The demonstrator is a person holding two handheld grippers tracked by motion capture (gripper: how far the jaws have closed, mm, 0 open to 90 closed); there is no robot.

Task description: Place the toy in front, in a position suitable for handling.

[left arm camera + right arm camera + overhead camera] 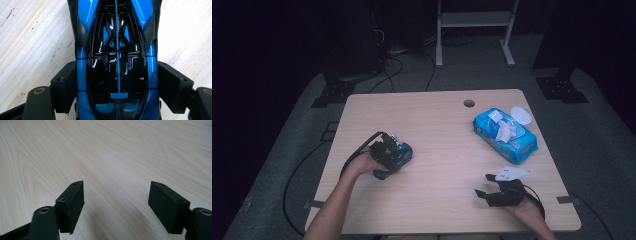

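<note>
A blue and black toy car (116, 37) lies on the wooden table (30, 37), lengthwise between the jaws of my left gripper (116, 75). Both black pads (66, 82) rest against the car's sides. In the high view the left gripper (392, 151) sits on the table's left half, over the car (403, 156). My right gripper (482, 194) rests near the front right of the table, pointing left. Its jaws stand wide apart in the right gripper view (116, 192), with bare wood between them.
A blue pack of wet wipes (504, 135) lies at the back right with a white round lid (521, 115) beside it. A cable hole (469, 103) sits near the table's far edge. Cables and a white stand's legs (474, 35) are on the floor beyond.
</note>
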